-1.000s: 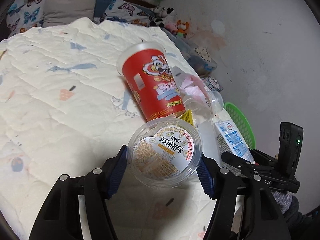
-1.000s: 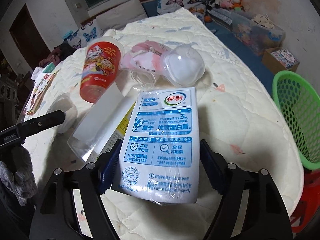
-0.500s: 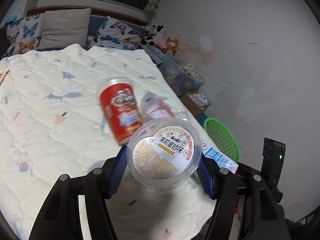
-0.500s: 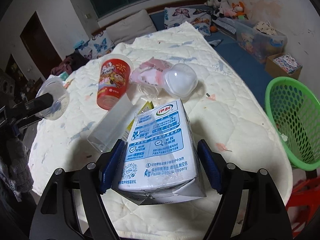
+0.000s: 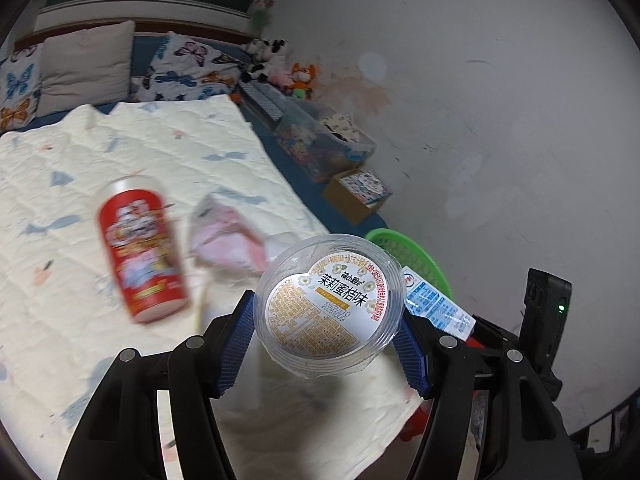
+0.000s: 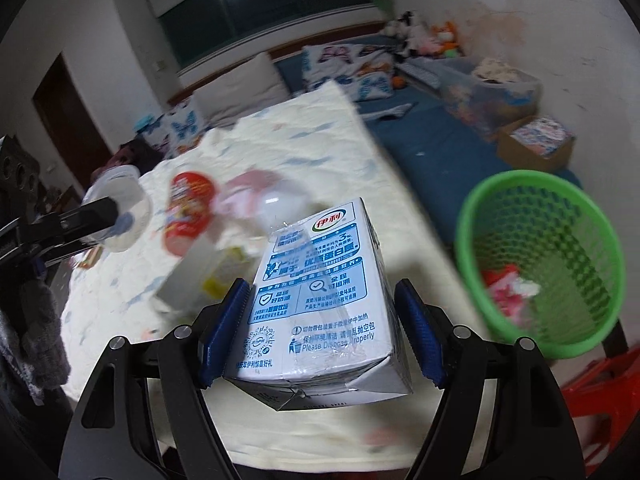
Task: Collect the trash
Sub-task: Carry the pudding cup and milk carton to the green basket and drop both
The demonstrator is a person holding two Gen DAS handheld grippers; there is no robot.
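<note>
Left gripper (image 5: 326, 346) closed on a clear plastic cup (image 5: 330, 308), raised above the quilt (image 5: 120, 168); right gripper (image 6: 322, 336) clamped on a blue-and-white milk carton (image 6: 320, 300), also aloft; beyond lie a red cup (image 5: 140, 250) and pink wrapper (image 5: 228, 236); green basket (image 6: 540, 264) beside the bed.

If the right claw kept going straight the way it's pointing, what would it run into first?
Probably the quilted bed cover, near the blurred red cup and pink wrapper. The milk carton it grips leads. The green basket sits off to the right; depth is uncertain.
</note>
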